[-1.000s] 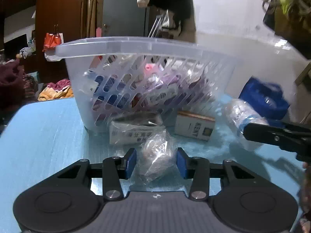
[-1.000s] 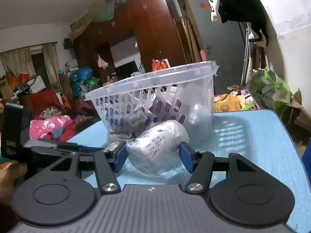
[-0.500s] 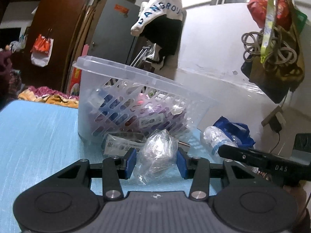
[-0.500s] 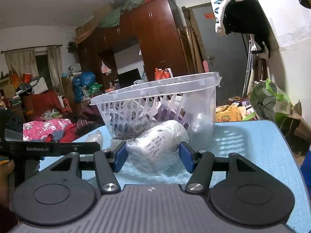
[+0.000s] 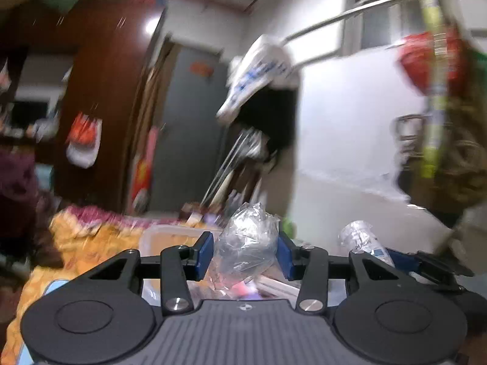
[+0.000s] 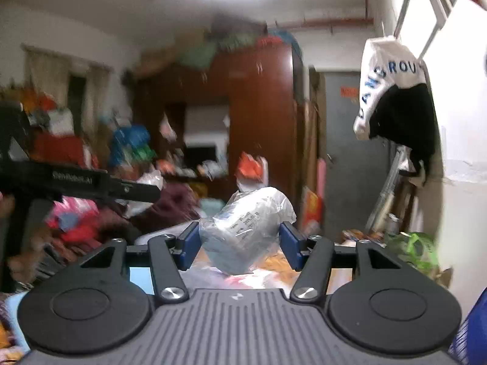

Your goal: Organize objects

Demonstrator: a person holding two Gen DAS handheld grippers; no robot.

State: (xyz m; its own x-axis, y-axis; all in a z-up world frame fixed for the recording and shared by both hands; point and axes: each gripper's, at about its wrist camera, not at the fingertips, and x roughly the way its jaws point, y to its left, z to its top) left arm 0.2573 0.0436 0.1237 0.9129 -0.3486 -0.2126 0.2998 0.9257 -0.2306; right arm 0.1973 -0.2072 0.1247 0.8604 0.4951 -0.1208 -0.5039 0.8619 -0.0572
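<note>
Crinkled clear plastic bag (image 5: pixel 248 237) pinched in left tool (image 5: pixel 245 254); right tool (image 6: pixel 239 243) clamps plastic-wrapped, apparently cylindrical pack (image 6: pixel 246 228).

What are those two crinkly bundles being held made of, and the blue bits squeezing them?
The left bundle looks like thin clear plastic film: glossy, creased, see-through. The right bundle seems a similar wrap, cloudier, with dark print, around something pale; its contents cannot be told. The blue pads on the fingers look like matte rubber or soft plastic, though this is uncertain.
</note>
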